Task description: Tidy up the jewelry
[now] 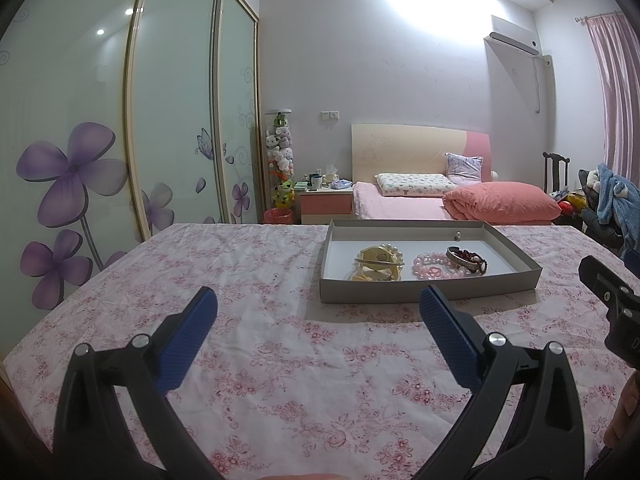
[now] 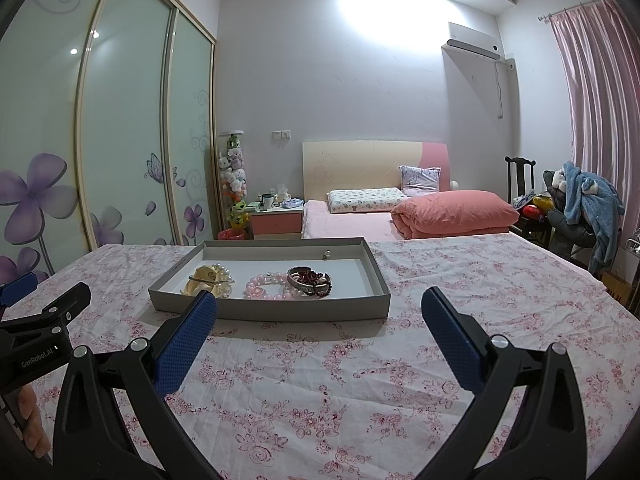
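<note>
A grey shallow tray [image 1: 424, 291] [image 2: 280, 307] sits on the floral tablecloth. It holds a yellow-white piece with pearls and a thin bangle [image 1: 378, 262] [image 2: 208, 280], a pink bead bracelet [image 1: 434, 266] [image 2: 266, 287], a silver bangle with dark red beads [image 1: 468, 260] [image 2: 310, 279], and a small pearl earring [image 1: 458, 235] [image 2: 327, 255] near the far wall. My left gripper [image 1: 318, 304] is open and empty, in front of and left of the tray. My right gripper [image 2: 319, 306] is open and empty, in front of the tray's near wall.
The table [image 1: 280, 360] is covered by a pink floral cloth. Behind it stand a bed with a pink duvet [image 1: 504, 200], a nightstand [image 1: 326, 204], a sliding wardrobe [image 1: 120, 120] on the left and a chair with clothes [image 2: 580, 208] on the right.
</note>
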{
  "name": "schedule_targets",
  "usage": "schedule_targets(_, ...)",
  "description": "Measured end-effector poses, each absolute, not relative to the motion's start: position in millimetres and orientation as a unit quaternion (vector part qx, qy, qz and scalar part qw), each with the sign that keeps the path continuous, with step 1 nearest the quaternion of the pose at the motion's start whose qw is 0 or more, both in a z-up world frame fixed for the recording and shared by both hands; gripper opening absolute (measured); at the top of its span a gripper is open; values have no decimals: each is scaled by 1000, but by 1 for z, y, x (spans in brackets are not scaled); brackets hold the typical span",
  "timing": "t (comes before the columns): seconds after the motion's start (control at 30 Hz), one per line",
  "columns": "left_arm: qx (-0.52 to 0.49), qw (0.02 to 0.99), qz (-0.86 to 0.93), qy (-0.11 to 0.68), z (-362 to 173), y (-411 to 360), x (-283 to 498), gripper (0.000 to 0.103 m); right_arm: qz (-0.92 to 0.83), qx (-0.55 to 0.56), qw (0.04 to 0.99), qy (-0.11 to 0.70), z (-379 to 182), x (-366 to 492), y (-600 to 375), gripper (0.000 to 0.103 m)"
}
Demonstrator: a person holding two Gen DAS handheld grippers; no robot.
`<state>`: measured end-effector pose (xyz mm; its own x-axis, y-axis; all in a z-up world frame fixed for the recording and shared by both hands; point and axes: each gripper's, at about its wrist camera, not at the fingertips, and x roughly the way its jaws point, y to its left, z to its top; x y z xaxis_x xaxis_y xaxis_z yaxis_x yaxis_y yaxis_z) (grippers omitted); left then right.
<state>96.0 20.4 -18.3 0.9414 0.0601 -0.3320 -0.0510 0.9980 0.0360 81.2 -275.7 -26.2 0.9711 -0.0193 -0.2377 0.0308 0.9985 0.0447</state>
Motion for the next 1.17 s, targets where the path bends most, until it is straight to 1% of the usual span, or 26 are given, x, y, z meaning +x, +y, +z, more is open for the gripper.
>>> schedule_targets(1.17,13,985,19,171,-15,24,94,99,-13,25,992,120,-25,82,-276,101)
